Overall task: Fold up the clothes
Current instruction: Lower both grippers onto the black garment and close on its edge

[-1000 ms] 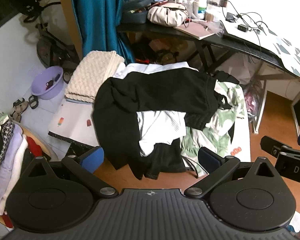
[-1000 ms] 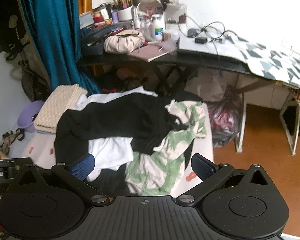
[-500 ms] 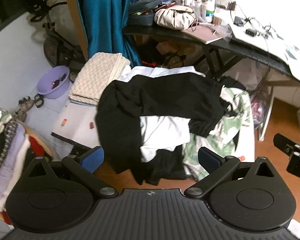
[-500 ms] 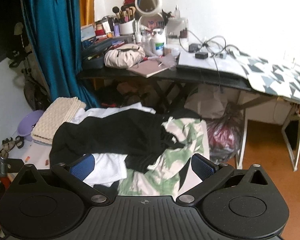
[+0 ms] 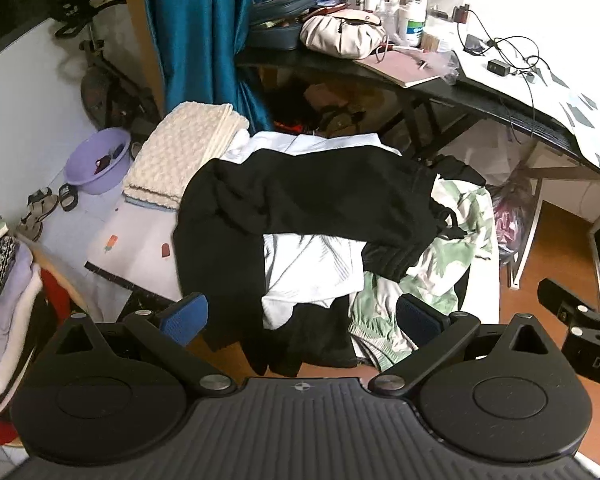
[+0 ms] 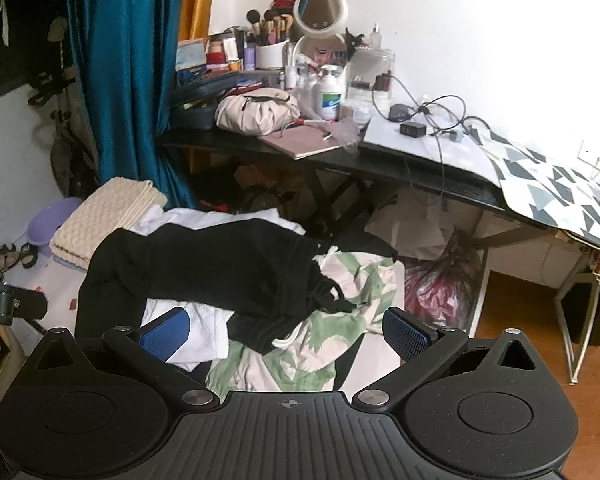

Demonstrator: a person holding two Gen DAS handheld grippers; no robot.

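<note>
Sprawling across the middle of a low white table (image 5: 136, 240) is the clothes pile: a black top (image 5: 316, 200) draped over everything, a white shirt (image 5: 312, 268) peeking out under it, and a green-and-white leafy piece (image 5: 452, 256) bunched against the black top's right side. More black fabric (image 5: 320, 340) hangs off the table's near edge. None of it looks folded.

Left gripper (image 5: 300, 314) hangs above the near edge of the pile, jaws spread wide, nothing between the blue pads (image 5: 182, 316). Right gripper (image 6: 284, 332) is the same deal, gaping wide over the leafy piece (image 6: 340, 332) and the white shirt (image 6: 204, 336), holding nothing. The black top (image 6: 228, 264) sits just past its fingers. Each gripper pokes into the edge of the other's view, so they're side by side.

Left of the black top there's a folded cream towel (image 5: 184, 152) on the table's far corner, touching the pile. Further left, on the floor, a purple basin (image 5: 96, 160) and sandals (image 5: 40, 210). Behind the pile stands a teal curtain (image 5: 204, 32), and a cluttered black desk (image 6: 340, 160) with a beige bag (image 6: 256, 114), a round mirror (image 6: 320, 10), brushes, bottles and cables. A stack of folded clothes (image 5: 4, 280) sits far left of the pile, near the left gripper.
</note>
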